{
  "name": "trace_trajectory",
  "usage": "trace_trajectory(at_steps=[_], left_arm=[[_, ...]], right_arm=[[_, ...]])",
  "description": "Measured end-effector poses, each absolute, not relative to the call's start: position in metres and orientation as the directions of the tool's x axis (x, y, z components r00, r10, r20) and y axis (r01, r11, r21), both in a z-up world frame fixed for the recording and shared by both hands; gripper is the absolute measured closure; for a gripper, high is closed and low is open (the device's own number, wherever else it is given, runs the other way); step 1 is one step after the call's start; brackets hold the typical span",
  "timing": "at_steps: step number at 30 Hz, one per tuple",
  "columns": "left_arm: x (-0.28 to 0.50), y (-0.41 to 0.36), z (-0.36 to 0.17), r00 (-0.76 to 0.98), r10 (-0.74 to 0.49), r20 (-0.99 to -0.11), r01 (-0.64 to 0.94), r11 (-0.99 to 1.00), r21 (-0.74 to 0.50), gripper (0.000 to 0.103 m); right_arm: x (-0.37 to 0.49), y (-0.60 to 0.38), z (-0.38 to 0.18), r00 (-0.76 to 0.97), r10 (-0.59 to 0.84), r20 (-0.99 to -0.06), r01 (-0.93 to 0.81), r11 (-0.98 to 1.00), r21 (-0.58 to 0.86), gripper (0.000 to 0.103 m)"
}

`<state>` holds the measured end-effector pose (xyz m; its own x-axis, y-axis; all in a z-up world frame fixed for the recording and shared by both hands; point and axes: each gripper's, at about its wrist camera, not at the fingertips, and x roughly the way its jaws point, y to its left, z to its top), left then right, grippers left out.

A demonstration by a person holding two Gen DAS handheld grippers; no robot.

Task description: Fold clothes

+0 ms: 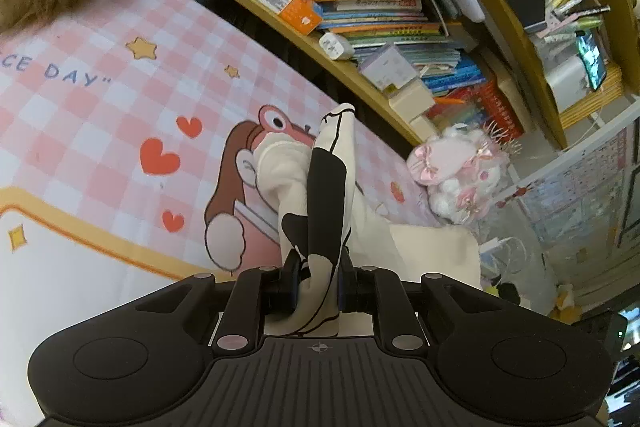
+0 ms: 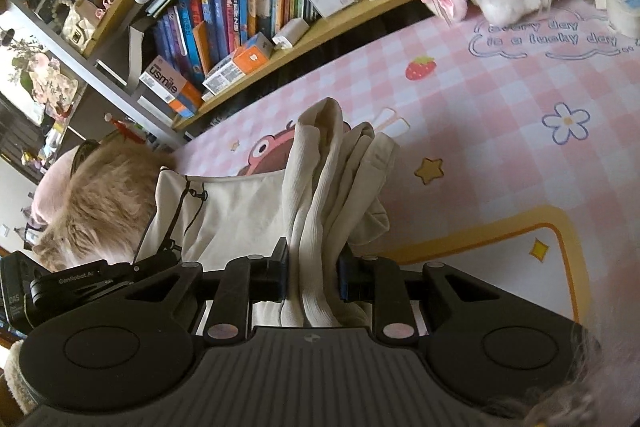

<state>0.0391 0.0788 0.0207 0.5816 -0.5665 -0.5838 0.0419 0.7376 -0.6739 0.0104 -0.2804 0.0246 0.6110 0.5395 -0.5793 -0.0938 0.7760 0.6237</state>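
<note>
Pink checked bedding (image 1: 120, 99) lay beneath a bookshelf (image 1: 360, 79). Above it, the left gripper (image 1: 318, 287) and right gripper (image 2: 312, 279) each clamped bunched folds of the cream garment (image 2: 240, 211), holding it lifted.

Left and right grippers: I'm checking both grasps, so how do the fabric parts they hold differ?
The left gripper pinches cream fabric with black print; the right gripper pinches plain ribbed cream fabric. The left's bunch is narrower, the right's thicker. Both are shut on cloth above the pink checked mat.
</note>
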Motion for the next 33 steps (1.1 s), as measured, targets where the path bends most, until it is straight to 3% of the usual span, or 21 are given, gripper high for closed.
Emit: trace_trajectory(at_steps=[17, 33], left_arm=[[0.09, 0.112, 0.033, 0.581, -0.616, -0.532, 0.106, 0.705, -0.701, 0.088], [0.205, 0.123, 0.026, 0.621, -0.604, -0.5, 0.122, 0.705, -0.699, 0.088]], right_arm=[[0.045, -0.248, 0.048, 0.634, 0.52, -0.572, -0.094, 0.787, 0.61, 0.082], [0.161, -0.228, 0.052, 0.65, 0.521, -0.553, -0.105, 0.783, 0.613, 0.082]])
